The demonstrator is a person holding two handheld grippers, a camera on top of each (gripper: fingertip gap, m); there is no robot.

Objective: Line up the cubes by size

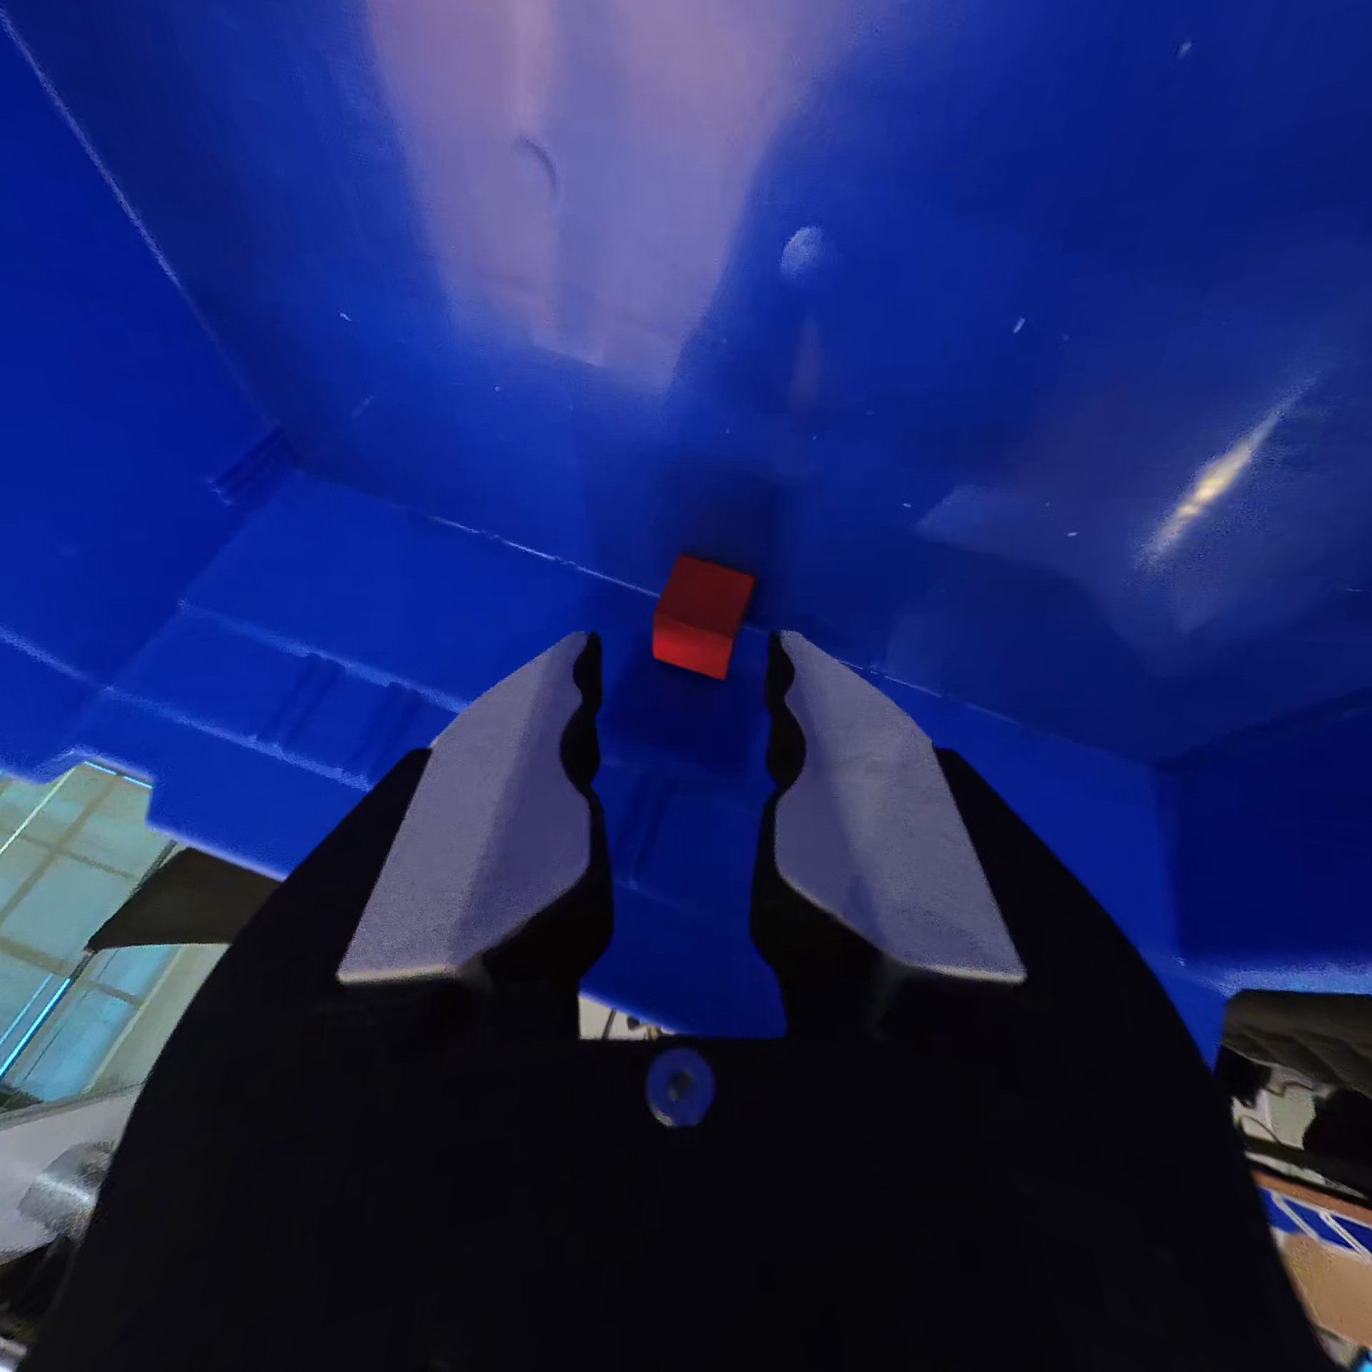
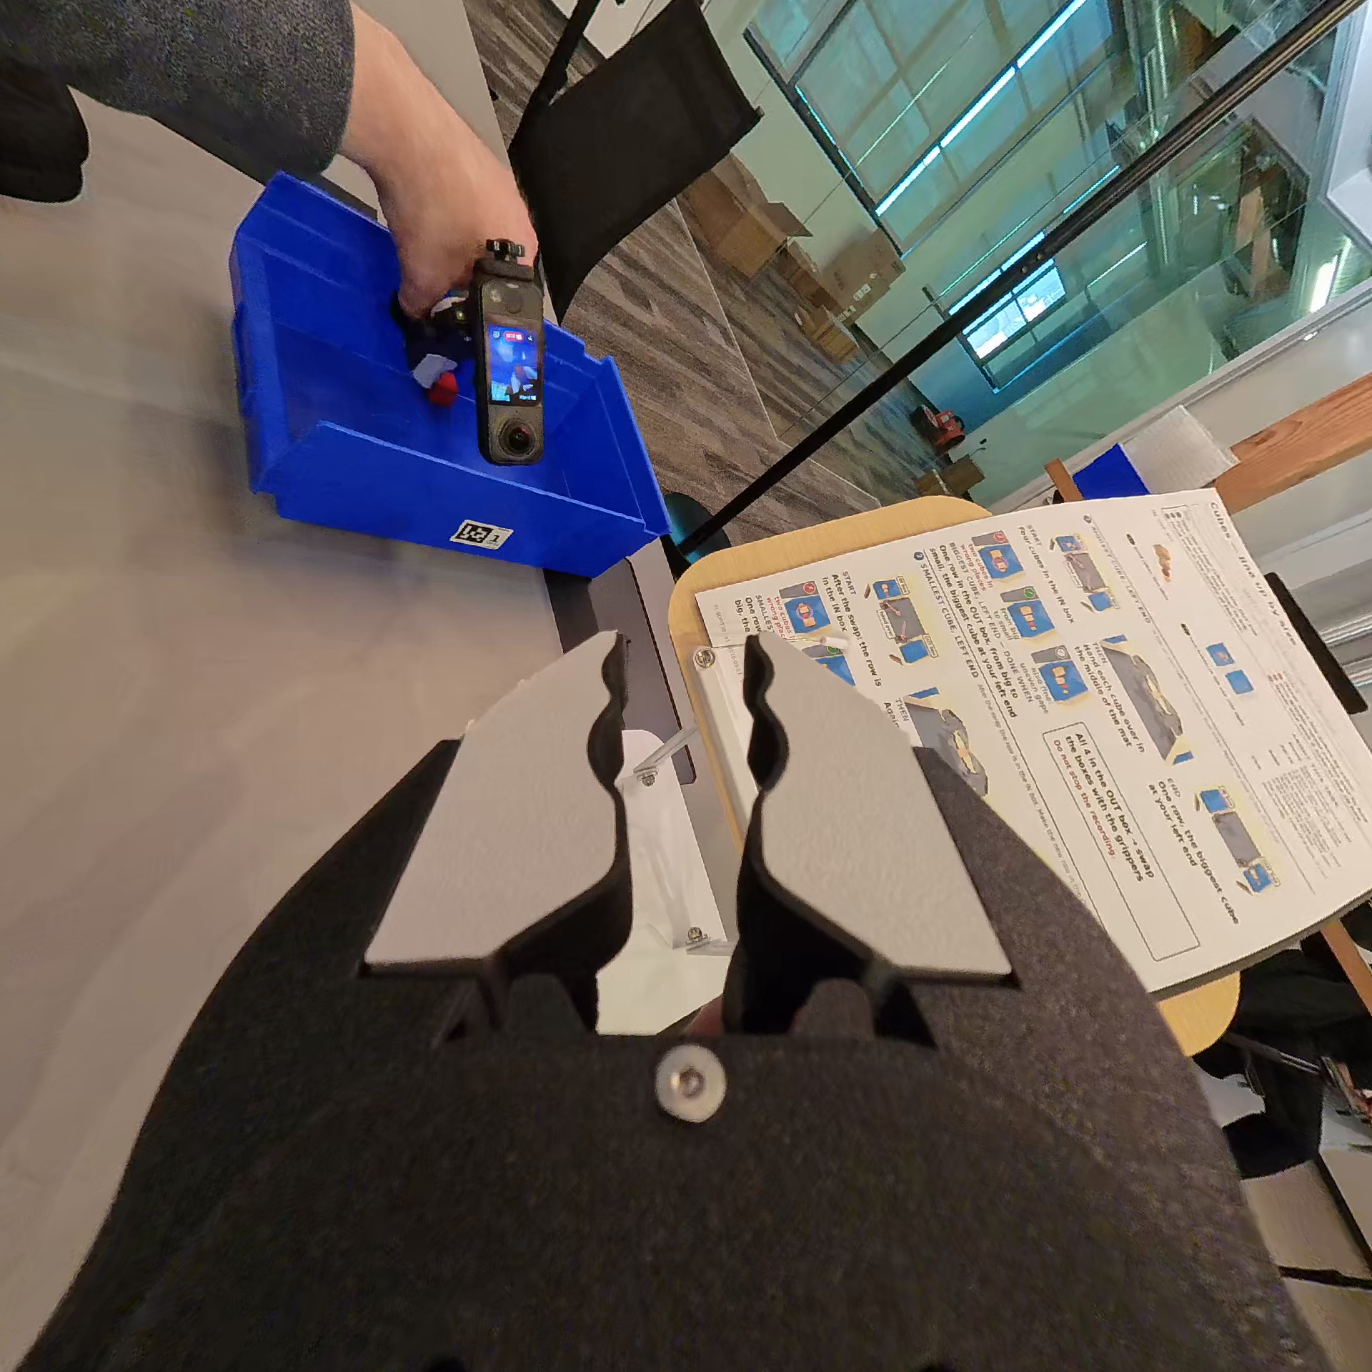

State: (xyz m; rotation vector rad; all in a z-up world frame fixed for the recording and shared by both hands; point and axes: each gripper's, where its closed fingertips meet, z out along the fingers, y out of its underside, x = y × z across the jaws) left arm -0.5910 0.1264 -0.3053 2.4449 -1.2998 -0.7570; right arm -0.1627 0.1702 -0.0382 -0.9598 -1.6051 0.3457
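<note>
My left gripper (image 1: 681,646) is open and empty inside a blue bin (image 1: 965,297). A small red cube (image 1: 701,616) sits on the bin floor against the far wall, just beyond my fingertips and not between the pads. The right wrist view shows the same bin (image 2: 416,490), the red cube (image 2: 444,390) and the left gripper (image 2: 434,367), which a hand (image 2: 438,223) holds over the cube. My right gripper (image 2: 683,646) is open and empty, held above the grey table (image 2: 223,742) near its edge.
A printed instruction sheet (image 2: 1039,705) lies on a wooden board to the right of the table. A black chair (image 2: 631,134) stands beyond the bin. The bin walls close in around my left gripper. Some 50 cm of space lies between my two pairs of fingers.
</note>
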